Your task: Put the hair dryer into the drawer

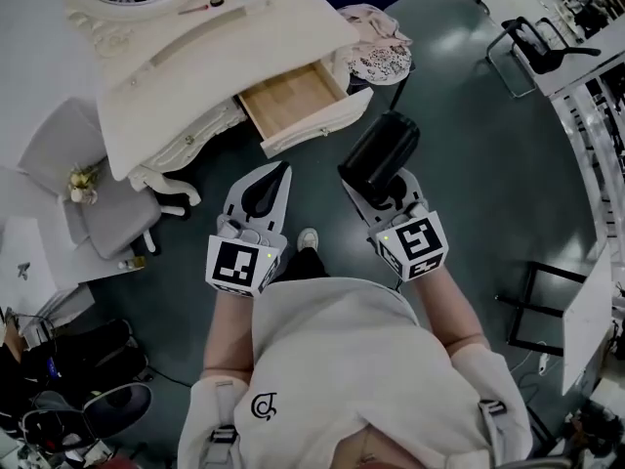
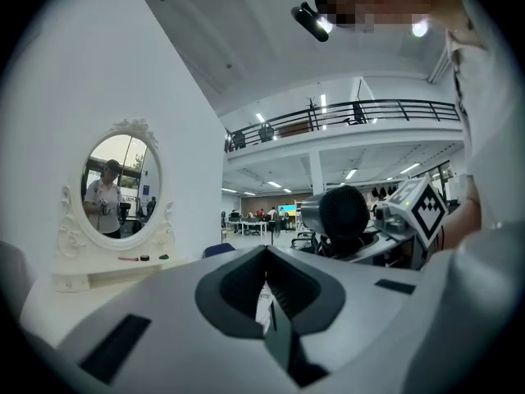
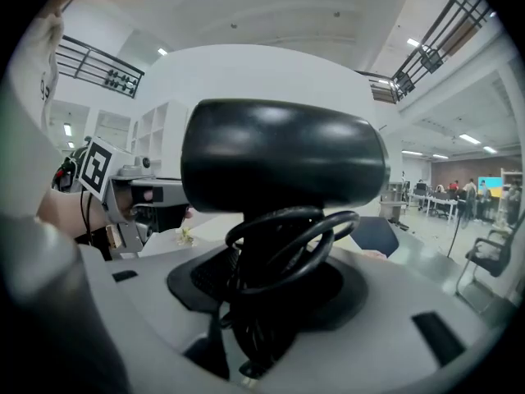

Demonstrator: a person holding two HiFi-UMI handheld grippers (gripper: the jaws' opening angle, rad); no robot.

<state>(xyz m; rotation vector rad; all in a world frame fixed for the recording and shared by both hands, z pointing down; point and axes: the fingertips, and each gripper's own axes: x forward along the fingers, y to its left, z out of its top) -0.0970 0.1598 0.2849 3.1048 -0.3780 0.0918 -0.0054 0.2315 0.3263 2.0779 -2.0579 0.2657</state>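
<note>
while near drawer [image 1: 314,127], hair dryer [image 1: 379,150] tight in right gripper [image 1: 369,180]; left gripper [image 1: 277,178] closed, empty

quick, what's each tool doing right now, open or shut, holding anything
Left tool: closed, nothing in it.
Right tool: closed on the black hair dryer, gripping its cord-wrapped handle.

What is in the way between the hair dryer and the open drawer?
Nothing that I can see. The hair dryer, held in the right gripper, hangs over the floor near the drawer, which is pulled open and looks empty. The left gripper is off to one side.
</note>
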